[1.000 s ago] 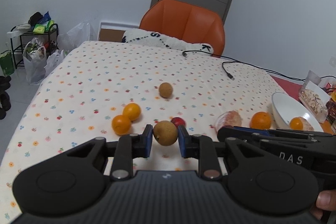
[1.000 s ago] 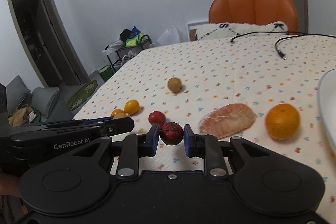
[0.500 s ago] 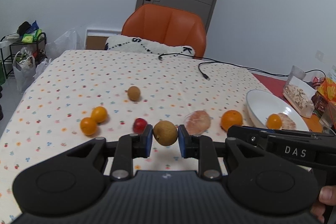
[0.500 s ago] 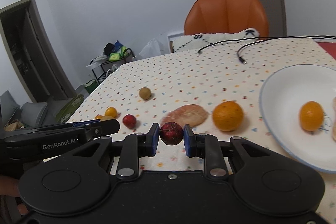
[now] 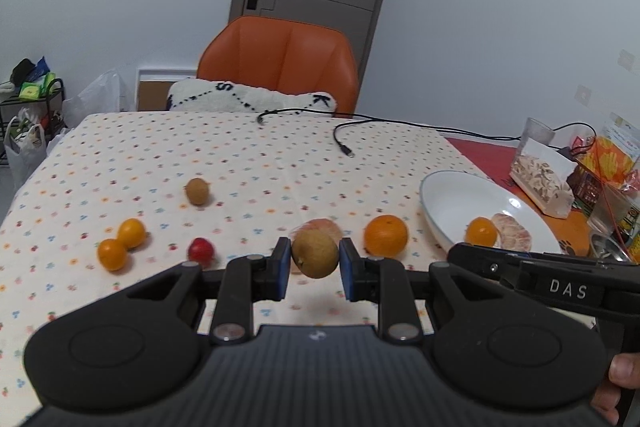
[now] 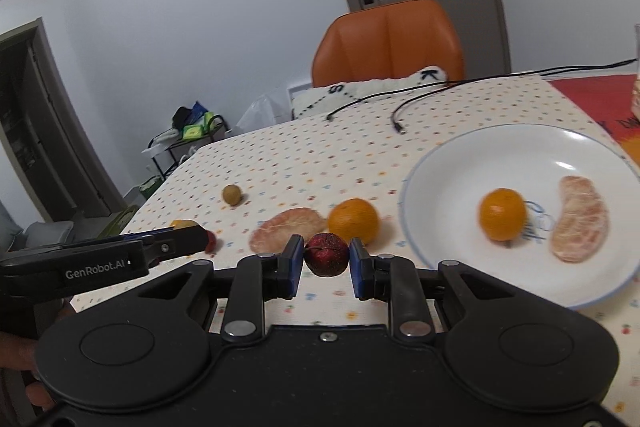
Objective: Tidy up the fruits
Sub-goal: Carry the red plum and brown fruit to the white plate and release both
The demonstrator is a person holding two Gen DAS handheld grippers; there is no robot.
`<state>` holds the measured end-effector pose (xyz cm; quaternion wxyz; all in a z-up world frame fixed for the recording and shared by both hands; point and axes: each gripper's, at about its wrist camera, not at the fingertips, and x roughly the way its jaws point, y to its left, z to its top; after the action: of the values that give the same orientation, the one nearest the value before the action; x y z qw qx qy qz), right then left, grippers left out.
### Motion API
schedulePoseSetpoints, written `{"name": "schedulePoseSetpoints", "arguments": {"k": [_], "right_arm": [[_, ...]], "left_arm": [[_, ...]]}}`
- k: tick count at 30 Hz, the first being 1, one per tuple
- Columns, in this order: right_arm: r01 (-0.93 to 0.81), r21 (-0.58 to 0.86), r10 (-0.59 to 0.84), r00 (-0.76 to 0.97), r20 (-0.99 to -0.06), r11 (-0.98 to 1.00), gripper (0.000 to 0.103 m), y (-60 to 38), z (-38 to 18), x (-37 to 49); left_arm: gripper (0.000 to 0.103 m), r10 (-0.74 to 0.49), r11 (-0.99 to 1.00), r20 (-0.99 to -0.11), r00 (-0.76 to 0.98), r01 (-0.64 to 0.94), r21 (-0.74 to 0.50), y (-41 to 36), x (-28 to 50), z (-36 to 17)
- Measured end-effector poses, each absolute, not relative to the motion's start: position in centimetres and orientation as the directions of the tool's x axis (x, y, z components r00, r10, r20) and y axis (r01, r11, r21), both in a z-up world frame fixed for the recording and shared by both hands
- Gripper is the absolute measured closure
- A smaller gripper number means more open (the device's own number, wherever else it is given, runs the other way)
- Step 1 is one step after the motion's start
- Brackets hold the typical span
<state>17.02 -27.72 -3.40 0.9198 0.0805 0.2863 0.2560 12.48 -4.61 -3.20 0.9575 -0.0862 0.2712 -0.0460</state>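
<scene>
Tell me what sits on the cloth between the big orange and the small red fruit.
In the left wrist view, a peeled citrus piece lies between the big orange and the small red fruit, partly hidden behind the left gripper's brown fruit.

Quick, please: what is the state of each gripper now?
Left gripper: closed on the round brown fruit.
Right gripper: closed on the small dark red fruit.

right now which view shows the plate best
The right wrist view: the plate fills its right side, seen from above, with the small orange and peeled segment lying on it. The left wrist view shows it farther off, at a shallow angle, its near edge hidden behind the right tongs.
</scene>
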Motion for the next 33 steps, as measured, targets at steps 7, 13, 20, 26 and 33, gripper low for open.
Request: {"name": "schedulePoseSetpoints", "arguments": {"k": [7,13,20,26,33], "right_arm": [[-0.371,0.305,0.478,0.735,-0.480,0.877,0.080,-30.7,-3.7,16.9],[-0.326,0.313,0.445,0.757,-0.478,0.892,0.080,-33.0,-4.0,17.1],[-0.275,0.328,0.411,0.774,-0.482,0.904,0.080,-35.4,-4.5,17.6],[-0.250,0.335,0.394,0.779,-0.487,0.908,0.080,-36.5,-5.1,18.0],[-0.240,0.339,0.389,0.779,-0.492,0.910,0.072,-37.4,-5.5,18.0]], "left_arm": [[0.079,-0.156,0.981,-0.510,0.846,0.072,-0.181,-6.7,12.9,-2.9],[0.079,-0.174,0.980,-0.510,0.842,0.095,-0.177,-8.2,13.4,-2.9],[0.079,-0.194,0.978,-0.517,0.834,0.124,-0.168,-10.0,14.1,-3.1],[0.079,-0.208,0.976,-0.521,0.828,0.144,-0.161,-11.3,14.8,-3.1],[0.079,-0.223,0.974,-0.525,0.821,0.170,-0.148,-12.9,15.8,-3.2]]}}
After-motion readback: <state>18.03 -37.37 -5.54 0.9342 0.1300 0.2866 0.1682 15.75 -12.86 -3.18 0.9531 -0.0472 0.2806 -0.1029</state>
